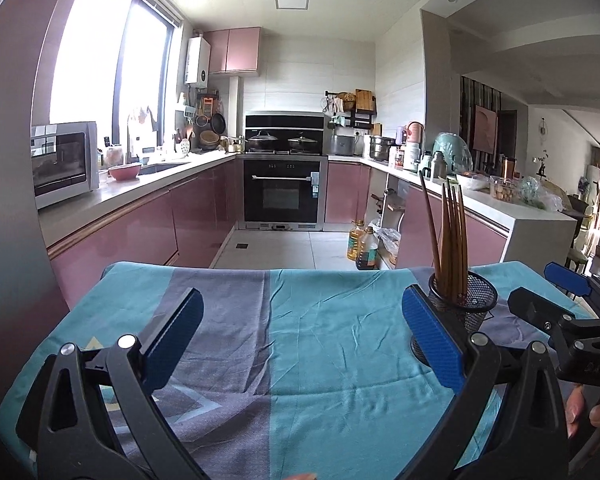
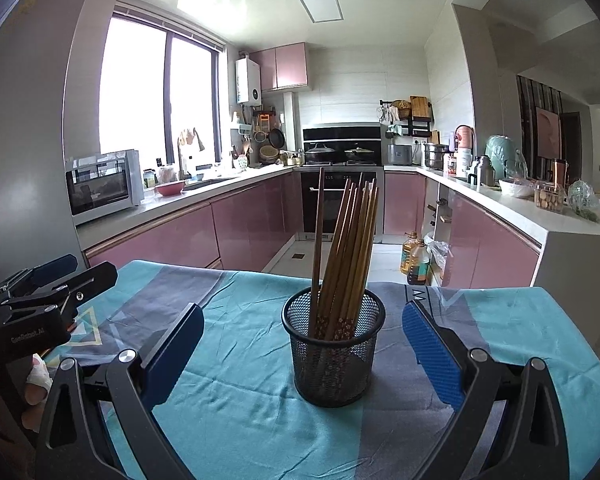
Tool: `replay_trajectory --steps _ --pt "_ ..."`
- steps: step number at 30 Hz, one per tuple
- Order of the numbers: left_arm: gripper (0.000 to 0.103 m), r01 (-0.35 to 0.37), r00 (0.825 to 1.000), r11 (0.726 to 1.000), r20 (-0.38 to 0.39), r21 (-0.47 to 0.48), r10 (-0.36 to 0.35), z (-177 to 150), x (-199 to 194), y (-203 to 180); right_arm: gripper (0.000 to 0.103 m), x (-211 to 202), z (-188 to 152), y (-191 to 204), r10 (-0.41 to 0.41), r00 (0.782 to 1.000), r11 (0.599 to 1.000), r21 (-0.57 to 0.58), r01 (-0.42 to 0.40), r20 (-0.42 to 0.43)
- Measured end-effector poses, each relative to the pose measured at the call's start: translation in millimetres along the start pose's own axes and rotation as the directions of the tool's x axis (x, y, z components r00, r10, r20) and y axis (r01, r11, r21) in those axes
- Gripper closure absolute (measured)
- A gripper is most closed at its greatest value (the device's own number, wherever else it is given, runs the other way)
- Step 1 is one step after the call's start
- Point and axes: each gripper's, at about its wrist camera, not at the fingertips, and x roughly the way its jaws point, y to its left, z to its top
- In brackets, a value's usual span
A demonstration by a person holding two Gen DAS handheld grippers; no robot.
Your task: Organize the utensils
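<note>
1. Looks pretty much done to me: every one of the chopsticks [image 2: 342, 256] I can spot is standing in the black mesh cup [image 2: 334, 354], leaning in a loose bunch, one darker stick more upright on the side toward the left tongs.
2. The cup sits on the desk [image 2: 236, 364], on its blue-and-grey cloth, right in front of the right tongs [image 2: 302, 356] and roughly centred between their blue pads. Nothing touching it though.
3. Right tongs: spread wide, holding nothing. Left tongs [image 1: 302, 336]: same deal, wide apart and empty, pointed at bare cloth, with the cup off beyond their right finger.
4. What's left? My guess is nothing, or maybe just a tidy-up of the bunch. No loose utensils on the cloth in either view.
5. Stuff I can't check:
   - the near edge of the desk is cut off under both tongs, so something could be lying there
   - in the left wrist view the cup is partly hidden behind the right-hand pad
   - the exact chopstick count is hard to make out, they overlap too much
   - the bottom of the cup is murky through the mesh
</note>
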Motion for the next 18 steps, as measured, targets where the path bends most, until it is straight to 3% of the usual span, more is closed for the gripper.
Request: replay_trajectory --steps 18 --pt "0.005 -0.001 1.0 1.0 0.028 0.008 0.001 2.3 -11.1 -3.9 0.007 -3.2 -2.7 1.0 -0.007 1.0 1.0 0.003 0.007 0.02"
